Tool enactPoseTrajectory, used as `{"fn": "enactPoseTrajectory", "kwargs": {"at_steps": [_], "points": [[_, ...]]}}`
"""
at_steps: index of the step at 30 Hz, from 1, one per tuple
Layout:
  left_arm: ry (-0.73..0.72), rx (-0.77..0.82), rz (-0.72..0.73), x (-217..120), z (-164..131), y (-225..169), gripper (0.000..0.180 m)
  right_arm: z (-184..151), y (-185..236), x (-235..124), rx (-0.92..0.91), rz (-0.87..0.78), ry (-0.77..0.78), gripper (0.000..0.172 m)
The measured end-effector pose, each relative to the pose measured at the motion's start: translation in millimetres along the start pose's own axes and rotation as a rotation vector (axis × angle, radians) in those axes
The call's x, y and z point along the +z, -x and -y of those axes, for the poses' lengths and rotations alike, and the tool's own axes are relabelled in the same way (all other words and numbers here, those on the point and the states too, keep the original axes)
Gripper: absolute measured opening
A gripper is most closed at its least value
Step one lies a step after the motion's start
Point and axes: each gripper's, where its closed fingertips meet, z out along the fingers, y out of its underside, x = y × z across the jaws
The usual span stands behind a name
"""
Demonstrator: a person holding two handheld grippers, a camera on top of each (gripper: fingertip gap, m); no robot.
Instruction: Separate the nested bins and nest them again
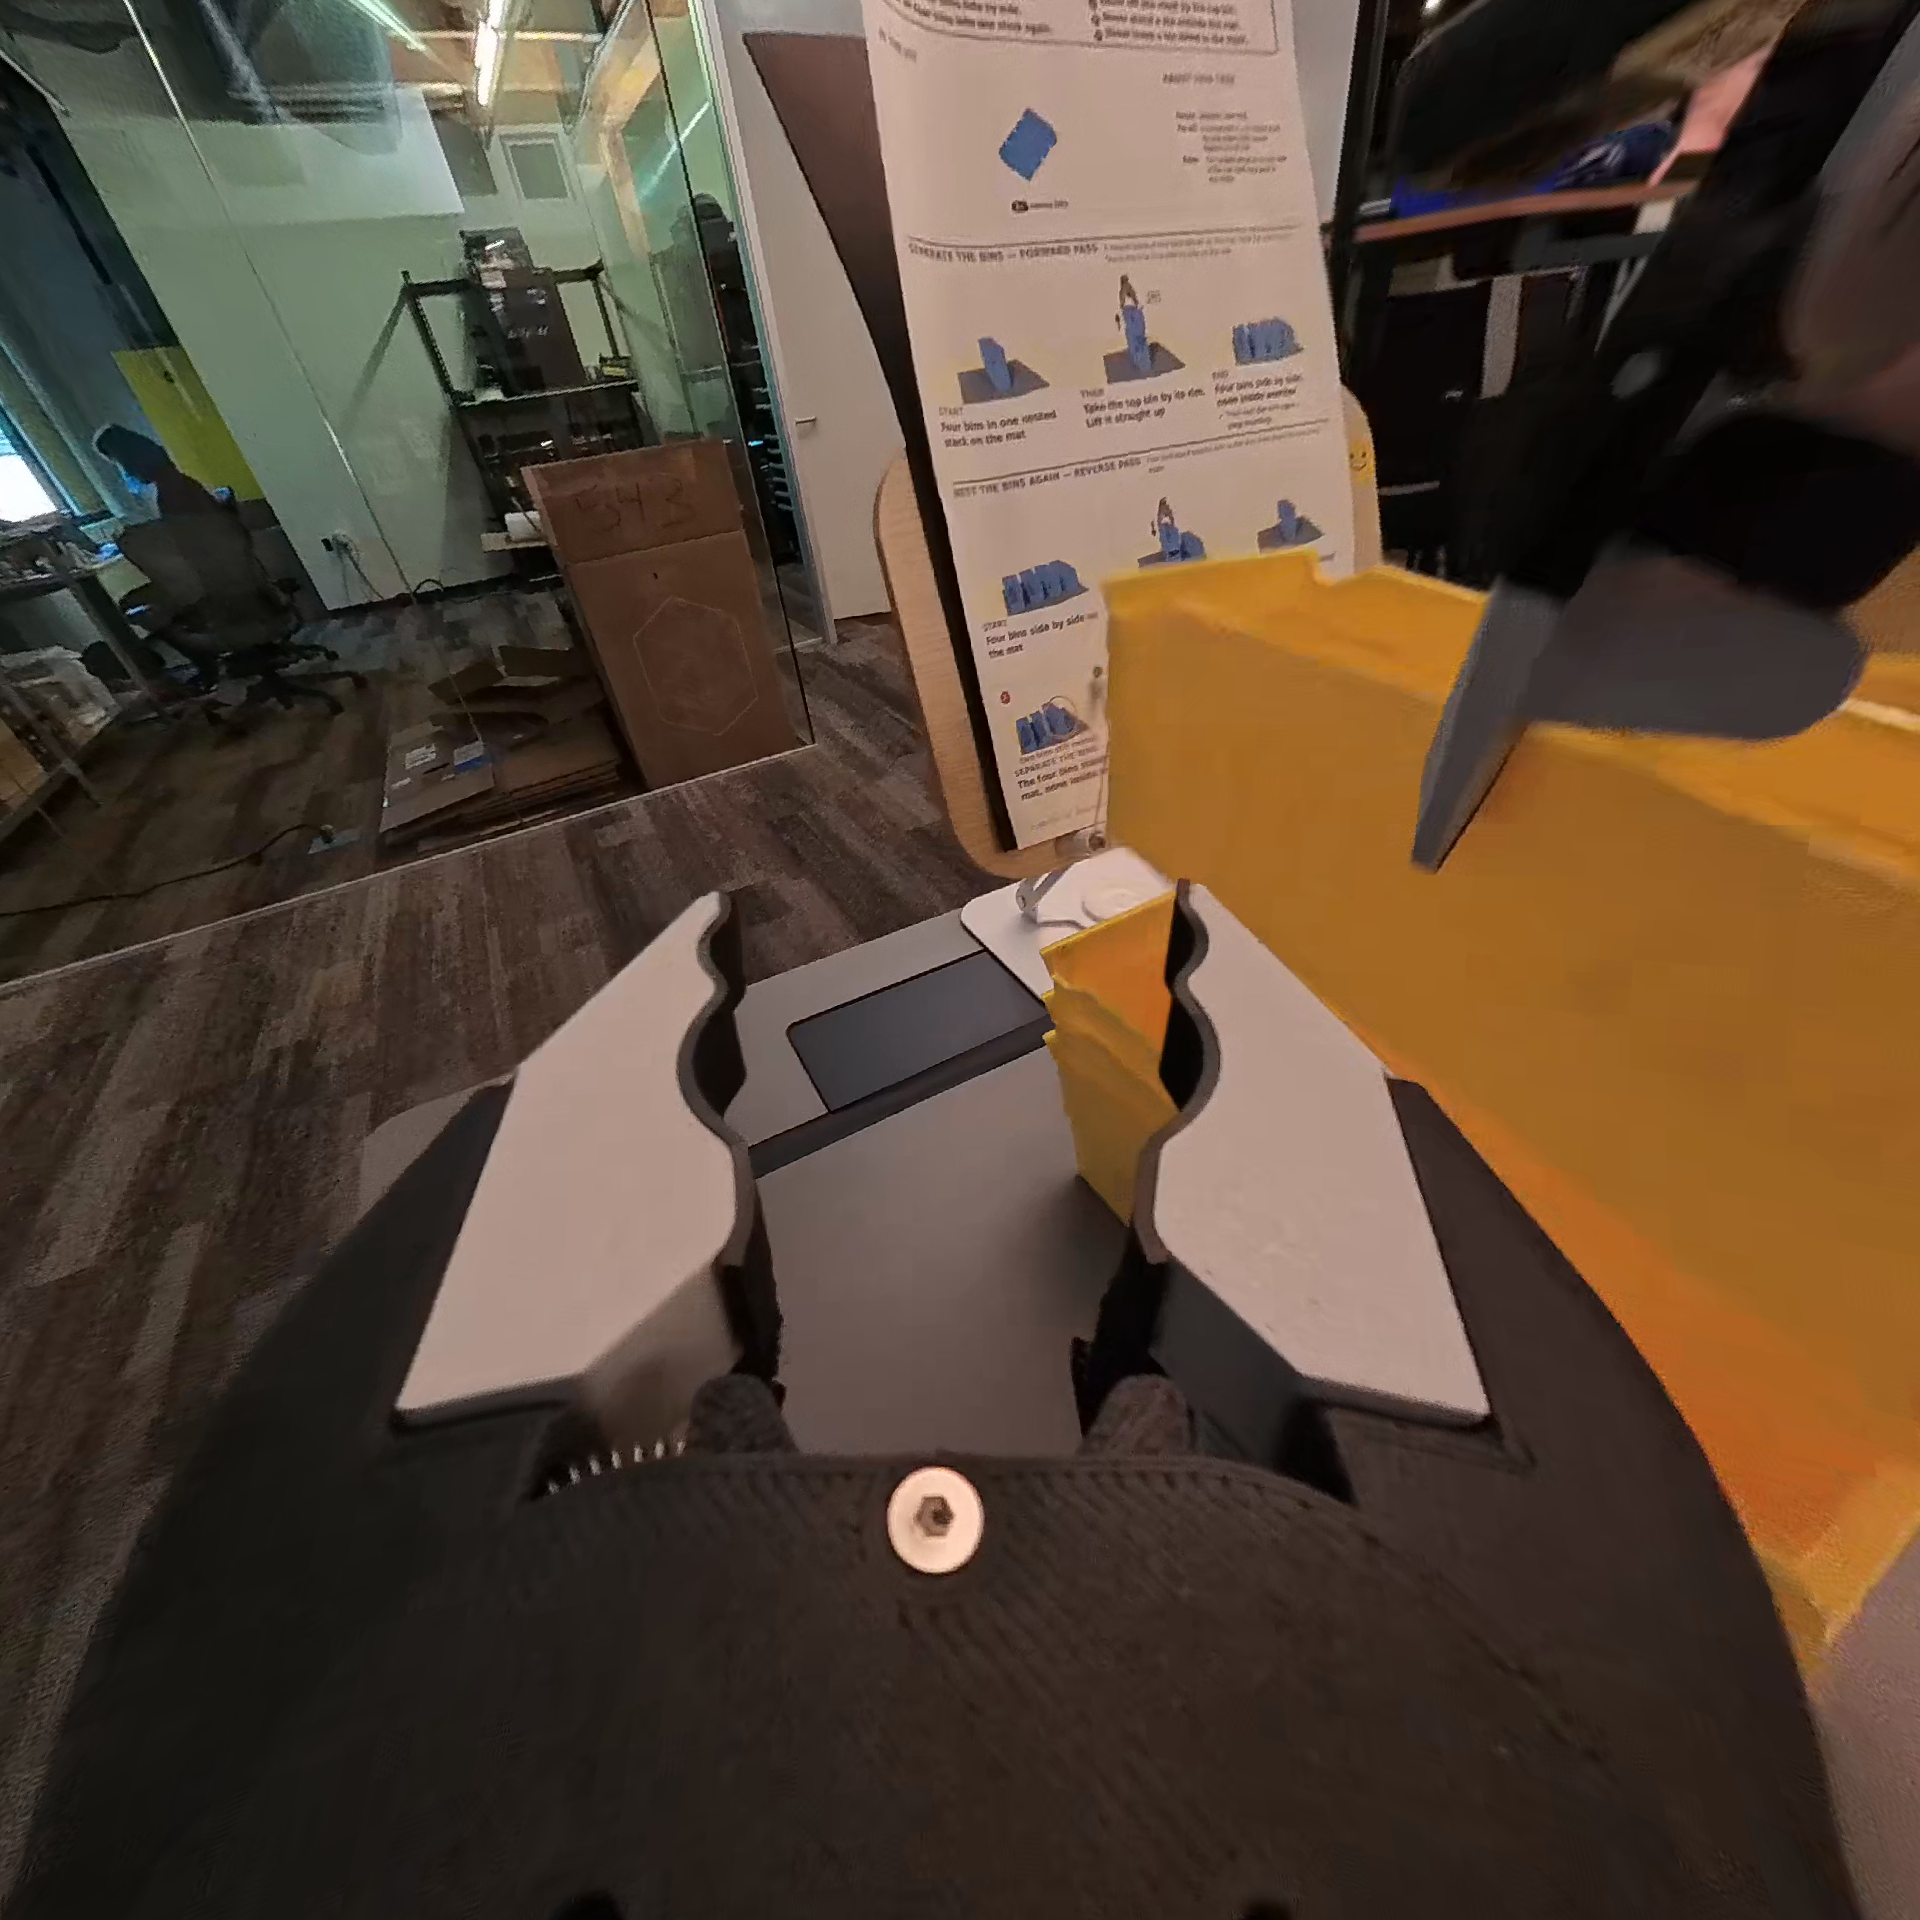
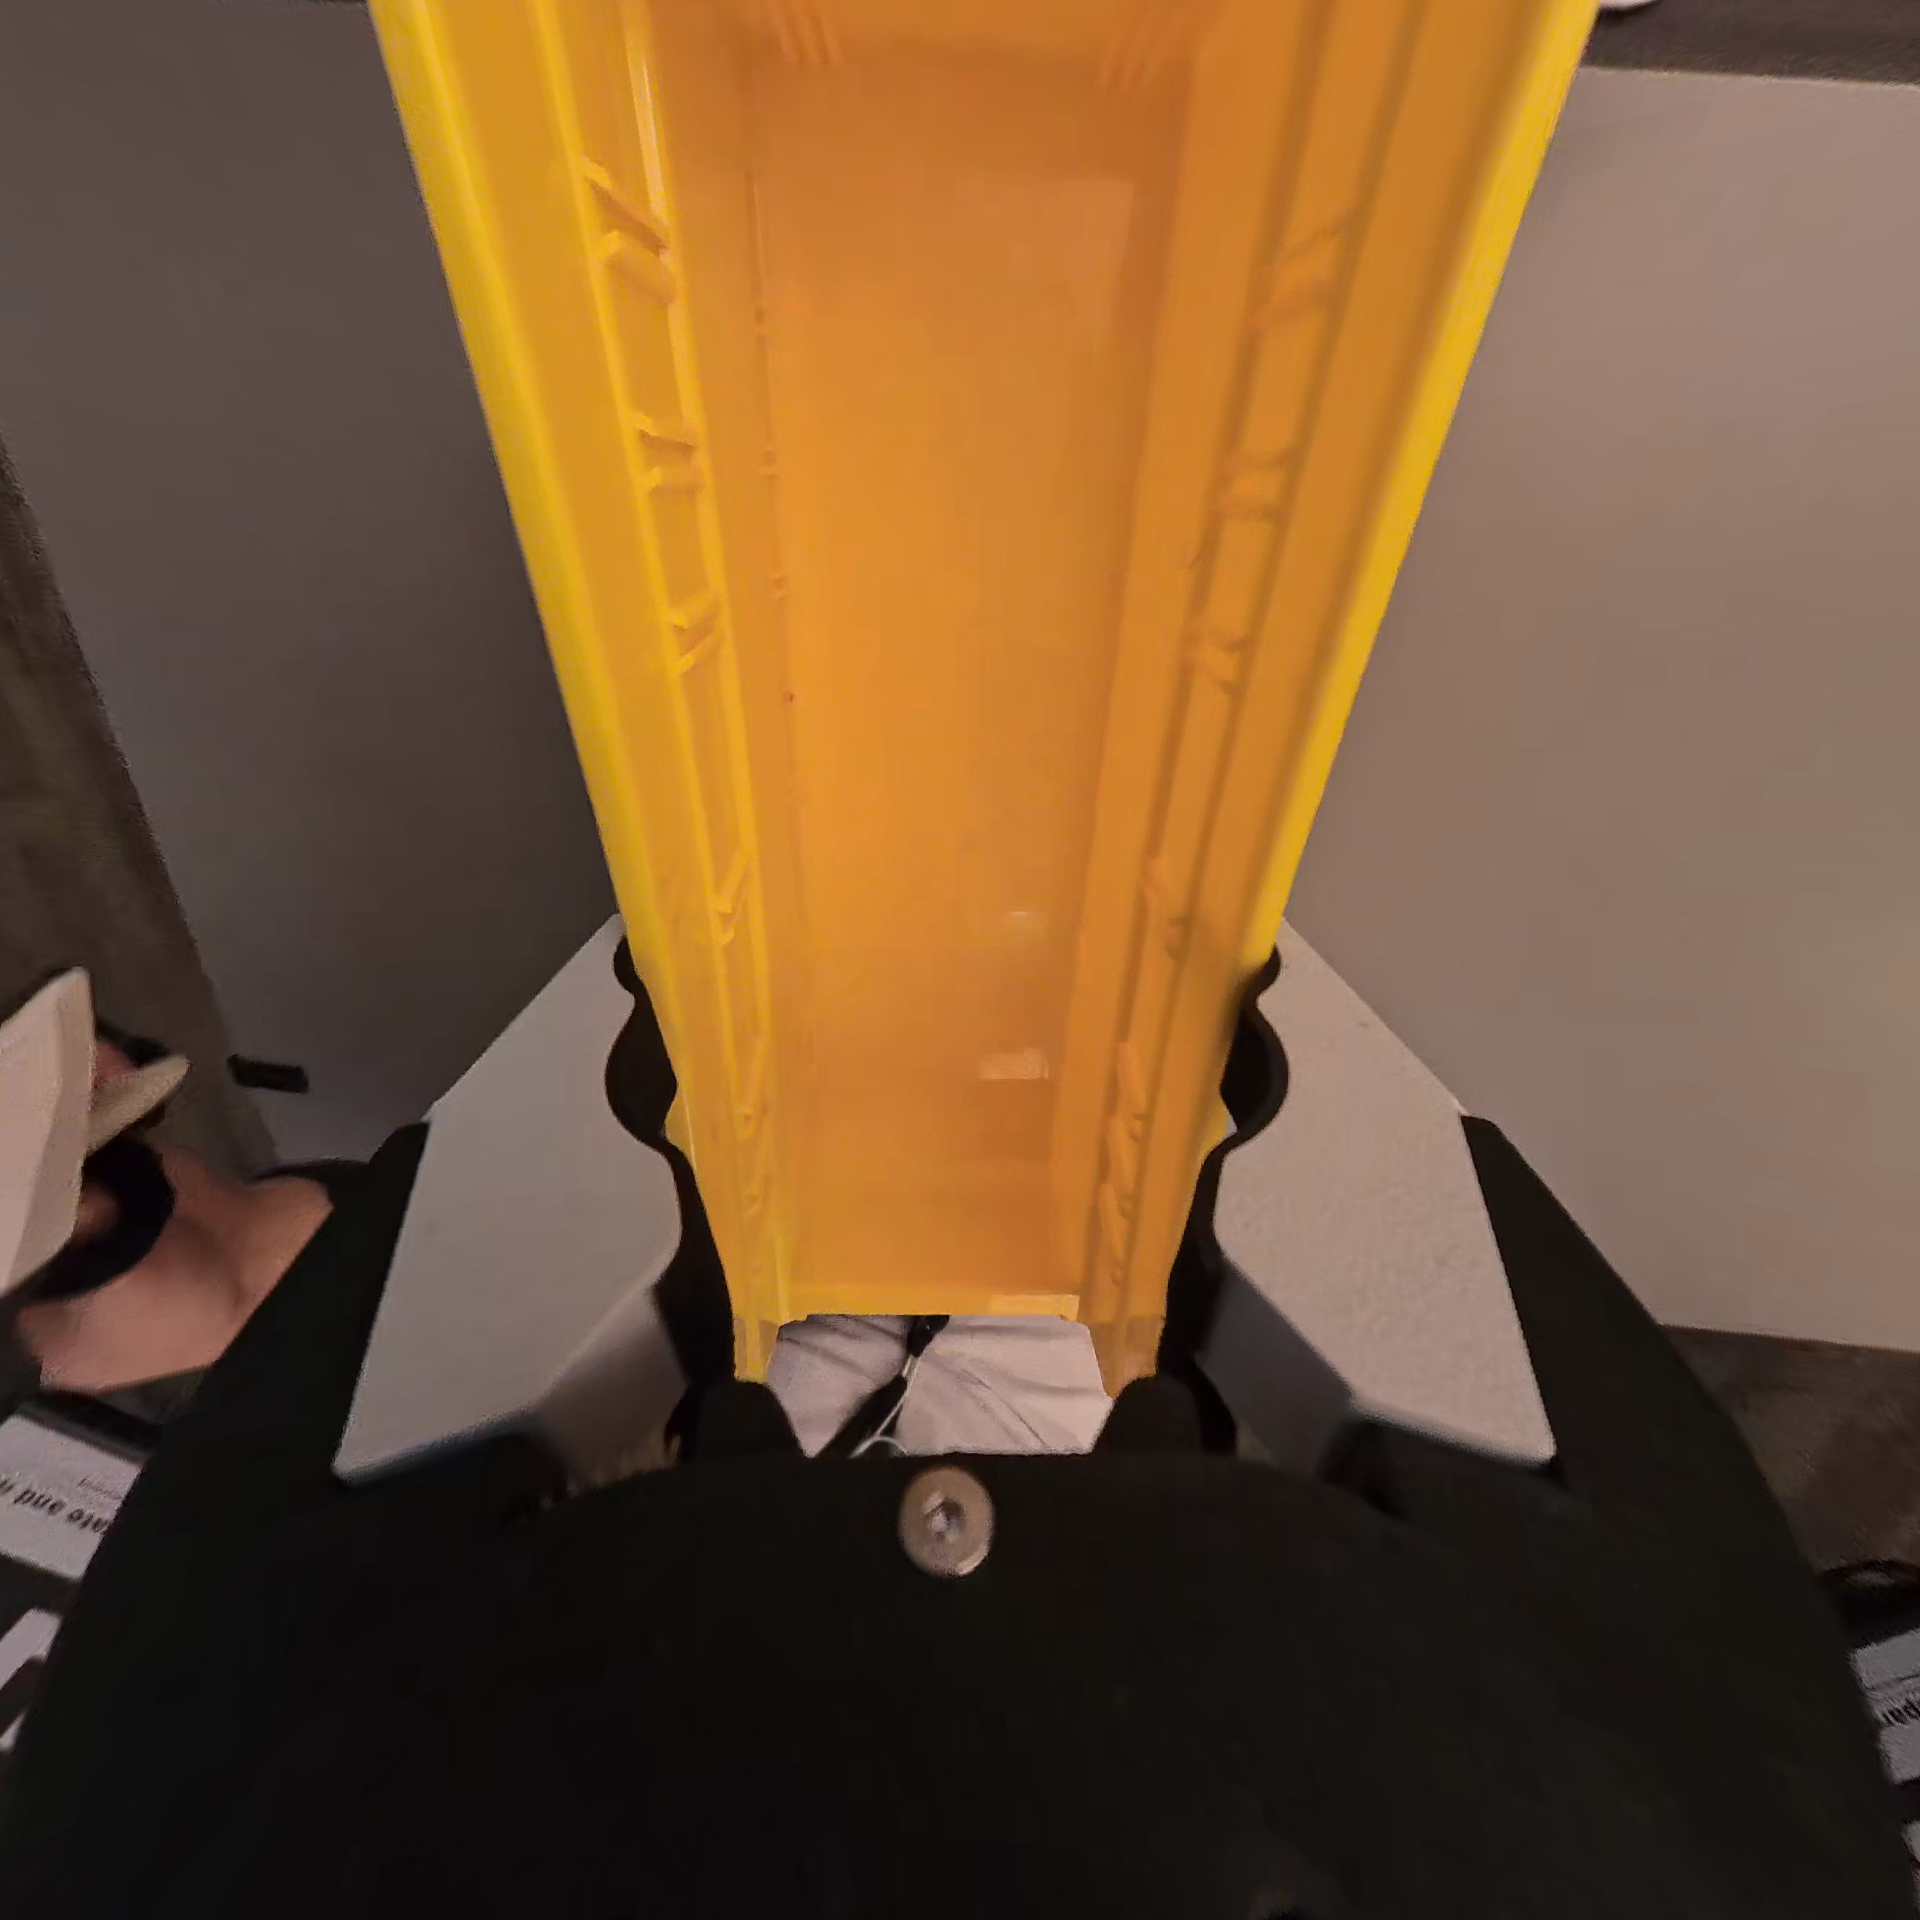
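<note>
Grey tabletop (image 1: 914, 1278) fills the near ground of the left wrist view, wood-pattern floor and glass partitions beyond it. Stack of nested yellow bins (image 1: 1107, 1049) stands on the table; stepped rims show at its near corner. Contents of the stack are hidden from here. Left gripper (image 1: 951, 997) is wide open: its right pad lies against the stack's corner, its left pad stands well apart from the stack, over bare table. Above and right of the stack, a lifted yellow bin (image 1: 1455, 935) hangs blurred, the right gripper's grey finger (image 1: 1475, 727) at its upper edge. Behind the stack, an instruction sheet (image 1: 1112, 416) stands upright.

Right wrist view: looking down into the yellow bin (image 2: 956, 623), long and narrow, ribbed inner walls, nothing inside. Right gripper (image 2: 945, 1039) spans it widely, both black pads pressed on its outer side walls. Grey table surface shows either side of the bin.
</note>
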Motion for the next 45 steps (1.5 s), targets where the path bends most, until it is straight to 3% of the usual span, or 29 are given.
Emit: {"fn": "enactPoseTrajectory", "kwargs": {"at_steps": [4, 7, 13, 20, 31, 38, 42, 45], "points": [[0.013, -0.028, -0.009, 3, -5, 2, 0.081, -3, -40, -40, 0.047, 0.004, -0.040, 0.110], [0.027, -0.026, -0.006, 5, -8, 3, 0.081, -9, -77, -44, 0.103, 0.003, -0.059, 0.110], [0.021, -0.028, -0.010, 5, -6, 2, 0.081, -25, -128, 26, 0.197, 0.064, 0.012, 0.109], [0.037, -0.035, -0.010, 9, -11, 4, 0.081, -43, -140, 120, 0.190, 0.086, 0.108, 0.109], [0.042, -0.038, -0.011, 10, -12, 4, 0.081, -49, -145, 176, 0.135, -0.042, 0.122, 0.114], [0.041, -0.045, -0.012, 9, -13, 6, 0.082, -49, -146, 171, 0.051, -0.110, 0.127, 0.127], [0.032, -0.060, -0.013, 8, -12, 8, 0.081, -20, -131, 119, 0.002, -0.109, -0.052, 0.126], [0.041, -0.066, -0.014, 8, -14, 9, 0.082, 5, -85, 73, -0.045, 0.011, -0.256, 0.129]]}}
